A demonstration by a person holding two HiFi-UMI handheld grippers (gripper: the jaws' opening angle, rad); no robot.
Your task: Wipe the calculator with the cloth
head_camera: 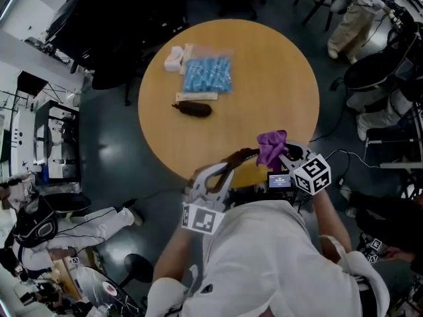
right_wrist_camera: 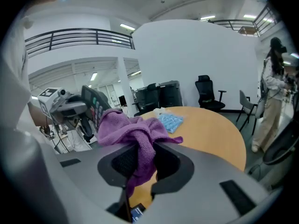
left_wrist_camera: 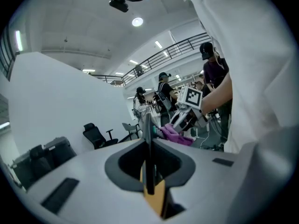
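The calculator is a thin dark slab held in the air at the near table edge, with my left gripper shut on it. In the left gripper view it stands edge-on between the jaws. The purple cloth hangs bunched from my right gripper, which is shut on it just right of the calculator. In the right gripper view the cloth spills over the jaws, and the calculator's keyed face shows close to its left. Whether cloth and calculator touch I cannot tell.
On the round wooden table lie a blue packet, a white object, a pale strip and a dark oblong object. Office chairs and people stand around the table.
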